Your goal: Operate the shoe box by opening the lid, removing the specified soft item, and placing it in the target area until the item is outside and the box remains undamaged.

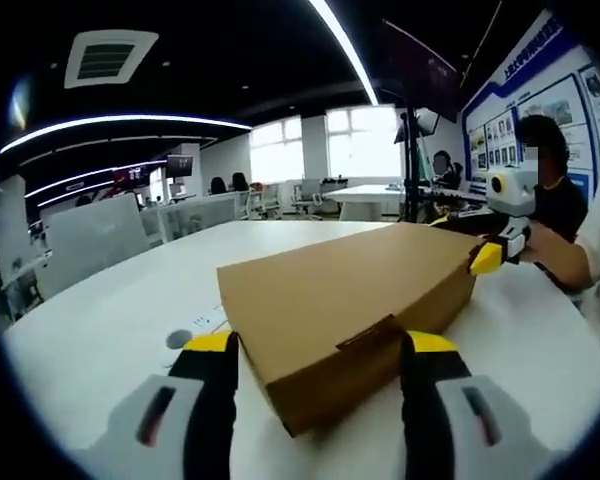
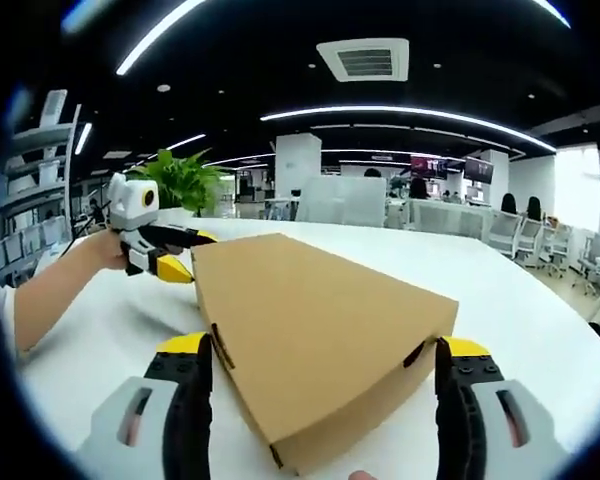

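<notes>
A closed brown shoe box [image 1: 345, 320] lies flat on the white desk [image 1: 100, 330], lid down. The left gripper [image 1: 320, 375] is spread wide, one jaw at each side of the box's near corner. The right gripper [image 2: 320, 385] is spread the same way at the box's opposite end.
</notes>
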